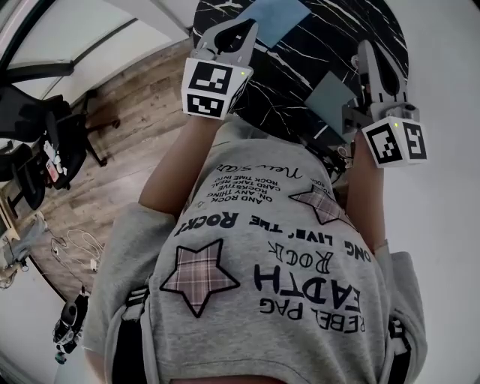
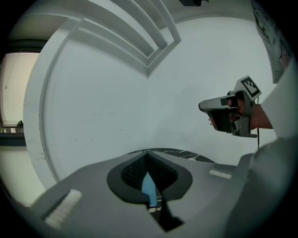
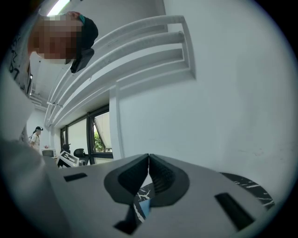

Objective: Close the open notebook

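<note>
In the head view a blue notebook [image 1: 276, 18] lies on the round black marble table [image 1: 300, 60] at the top, and a grey-blue one [image 1: 328, 94] lies nearer; I cannot tell if either is open. My left gripper [image 1: 244, 30] is raised over the table's left part, shut and empty. My right gripper [image 1: 371, 52] is raised beside the grey-blue notebook, also shut and empty. In the left gripper view the jaws [image 2: 148, 155] meet, with a blue sliver [image 2: 149, 188] seen below them and the right gripper [image 2: 203, 106] at the right. The right gripper view shows its jaws [image 3: 149, 158] closed against a white wall.
A wooden floor [image 1: 127, 112] with black office chairs [image 1: 45, 142] and loose cables [image 1: 75, 244] lies left of the table. White walls [image 2: 116, 102] stand behind it. A window [image 3: 88, 135] and a distant person [image 3: 35, 135] show at the left of the right gripper view.
</note>
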Motion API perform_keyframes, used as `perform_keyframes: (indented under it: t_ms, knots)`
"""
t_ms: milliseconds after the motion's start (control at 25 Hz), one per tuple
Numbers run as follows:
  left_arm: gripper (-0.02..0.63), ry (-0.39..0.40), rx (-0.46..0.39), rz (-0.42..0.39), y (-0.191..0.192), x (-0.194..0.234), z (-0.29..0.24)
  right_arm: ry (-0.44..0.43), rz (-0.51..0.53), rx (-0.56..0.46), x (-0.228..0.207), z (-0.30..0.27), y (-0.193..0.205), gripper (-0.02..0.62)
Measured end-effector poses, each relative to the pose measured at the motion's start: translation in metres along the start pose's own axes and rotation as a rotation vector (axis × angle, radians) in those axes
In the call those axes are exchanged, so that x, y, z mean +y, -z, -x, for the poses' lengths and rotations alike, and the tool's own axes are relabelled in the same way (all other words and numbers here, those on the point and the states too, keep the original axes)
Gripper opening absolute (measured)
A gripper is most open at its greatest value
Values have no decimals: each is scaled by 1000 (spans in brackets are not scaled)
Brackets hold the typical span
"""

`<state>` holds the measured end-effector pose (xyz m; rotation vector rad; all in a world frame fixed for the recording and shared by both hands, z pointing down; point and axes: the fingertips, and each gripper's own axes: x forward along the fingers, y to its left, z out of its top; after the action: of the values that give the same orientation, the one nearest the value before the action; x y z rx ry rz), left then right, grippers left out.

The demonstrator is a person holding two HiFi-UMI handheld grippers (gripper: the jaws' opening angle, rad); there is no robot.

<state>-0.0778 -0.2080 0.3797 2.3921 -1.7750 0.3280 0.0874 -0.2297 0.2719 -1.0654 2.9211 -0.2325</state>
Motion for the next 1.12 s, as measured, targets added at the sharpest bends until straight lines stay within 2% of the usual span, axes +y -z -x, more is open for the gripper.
perform_keyframes:
  t_ms: [480, 640, 1120]
  knots:
    - [9, -68, -141, 34, -41, 9, 45, 21, 35, -58, 4, 29, -25, 12]
    - [9, -69, -168, 22, -51, 6, 54, 0, 38, -105, 12, 39, -36, 12]
    - [9, -70, -276, 27, -79, 1, 77, -17, 103, -114, 25, 49, -51, 12]
